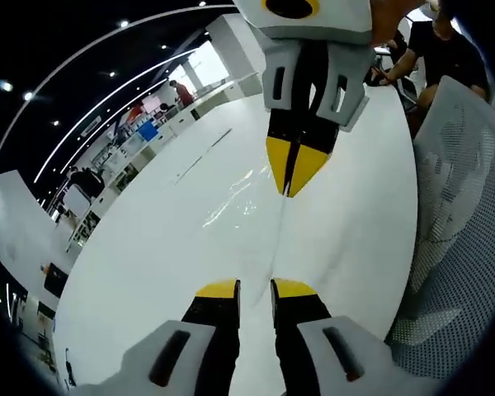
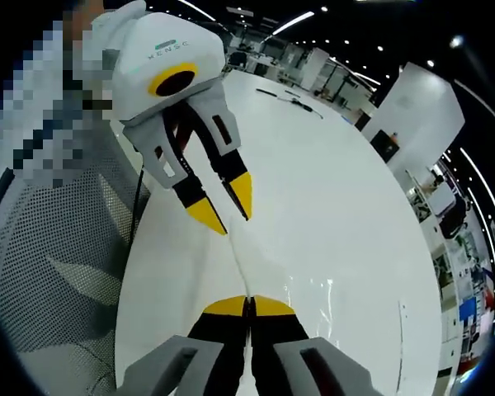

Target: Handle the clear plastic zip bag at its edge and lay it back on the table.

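Observation:
The clear plastic zip bag (image 1: 246,198) lies nearly invisible on the white table (image 1: 148,272), marked by glints and a thin raised edge line. That edge runs from my right gripper (image 1: 292,188) toward my left gripper (image 1: 256,289). The left jaws stand a little apart, with the edge line reaching the gap between them. In the right gripper view the right gripper (image 2: 248,302) is shut on the bag's edge (image 2: 239,260), and more of the bag (image 2: 313,289) glints to the right. The left gripper (image 2: 225,210) hangs open just beyond it, above the table (image 2: 338,190).
A grey mesh chair (image 1: 462,214) stands against the table's edge, seen also as mesh chair (image 2: 49,247). A person (image 1: 433,45) sits at the table's far end. A dark cable (image 2: 289,99) lies far off on the table. Desks and shelves fill the room behind.

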A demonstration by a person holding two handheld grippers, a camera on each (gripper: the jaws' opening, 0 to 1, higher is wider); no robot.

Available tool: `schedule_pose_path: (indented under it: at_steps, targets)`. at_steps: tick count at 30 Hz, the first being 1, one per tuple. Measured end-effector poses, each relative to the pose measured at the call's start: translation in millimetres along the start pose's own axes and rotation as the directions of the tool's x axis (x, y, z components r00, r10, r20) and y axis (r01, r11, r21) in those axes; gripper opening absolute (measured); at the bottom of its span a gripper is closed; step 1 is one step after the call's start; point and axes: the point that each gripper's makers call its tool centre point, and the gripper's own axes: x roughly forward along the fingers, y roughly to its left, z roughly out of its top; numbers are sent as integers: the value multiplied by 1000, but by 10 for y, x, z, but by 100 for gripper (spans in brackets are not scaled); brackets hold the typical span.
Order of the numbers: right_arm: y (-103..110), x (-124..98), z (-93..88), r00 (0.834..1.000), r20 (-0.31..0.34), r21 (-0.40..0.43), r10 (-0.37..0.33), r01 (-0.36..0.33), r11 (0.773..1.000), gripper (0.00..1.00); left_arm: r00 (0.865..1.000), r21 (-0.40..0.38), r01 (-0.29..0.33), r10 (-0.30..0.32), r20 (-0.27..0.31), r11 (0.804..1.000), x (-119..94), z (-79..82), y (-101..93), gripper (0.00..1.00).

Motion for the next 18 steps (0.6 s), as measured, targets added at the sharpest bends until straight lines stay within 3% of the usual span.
schedule_pose_path:
  at_steps: [12,18]
  targets:
    - [-8,-79,-24,1000,5,15,-6,6,1000,0,1000,55,21,-20,-22,998,104,-75,-87,10]
    - [-2,-108,-57,1000,0,17,-9,9,1000,0,1000,81,10,-10,-4,997,129,-1,-63,3]
